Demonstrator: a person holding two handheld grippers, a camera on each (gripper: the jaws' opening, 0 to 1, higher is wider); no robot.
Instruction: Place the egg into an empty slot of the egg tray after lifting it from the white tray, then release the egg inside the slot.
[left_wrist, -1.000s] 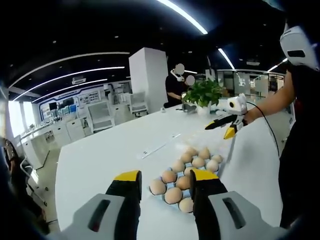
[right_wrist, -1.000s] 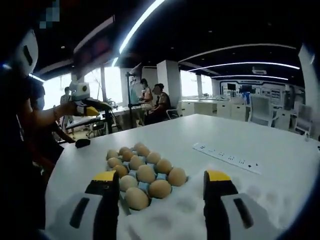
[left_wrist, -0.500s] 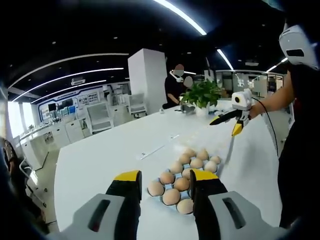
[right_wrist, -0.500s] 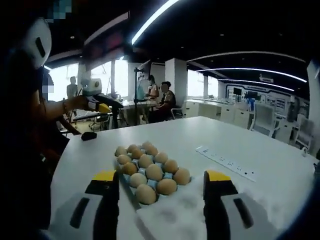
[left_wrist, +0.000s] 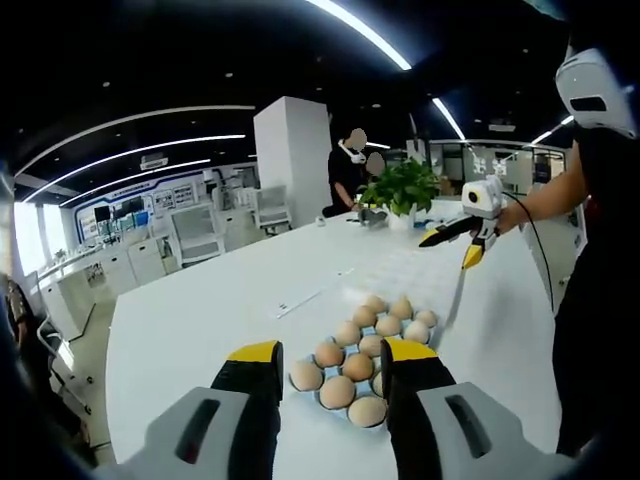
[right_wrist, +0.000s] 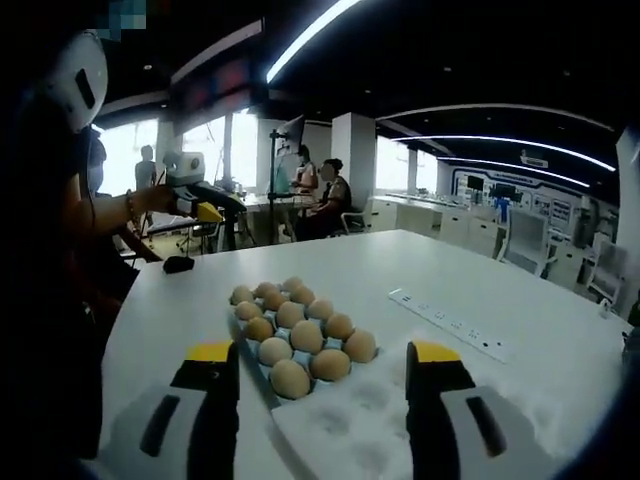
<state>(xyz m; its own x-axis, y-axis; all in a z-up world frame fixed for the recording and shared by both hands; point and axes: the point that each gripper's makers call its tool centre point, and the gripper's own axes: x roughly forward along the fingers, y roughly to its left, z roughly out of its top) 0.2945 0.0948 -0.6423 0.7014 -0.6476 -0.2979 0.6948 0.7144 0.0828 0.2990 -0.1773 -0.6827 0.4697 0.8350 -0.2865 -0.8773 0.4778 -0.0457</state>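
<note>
Biggest risk from here is picking the wrong thing, honestly. The egg tray (left_wrist: 362, 358) on the white table (left_wrist: 200, 320) looks packed with eggs (right_wrist: 300, 338), and from either view it's hard to tell whether any slot is actually free. Going down into a slot that's already taken would knock egg against egg, and those shells won't forgive much. The white tray itself can't be made out for sure: in the right gripper view there's a pale, textured patch just beside the egg tray on the near side, but whether that's the tray and whether an egg sits on it is not clear.

Second worry: both grippers hang well above the table, so any approach is a long descent through a fisheye view, easy to misjudge and clip the near row.

Left gripper (left_wrist: 330, 362): jaws spread wide with nothing between them. The egg tray lies past its tips, the nearest eggs showing in the gap and partly tucked behind the right-hand jaw.

Right gripper (right_wrist: 322, 362): also spread wide and empty. The egg tray sits beyond its tips, in the gap and leaning toward the left-hand jaw, well apart from both pads.

Each gripper shows in the other's view too, held up in the air past the far side of the egg tray. A power strip (right_wrist: 450, 324) lies on the table beyond the egg tray, away from it.
</note>
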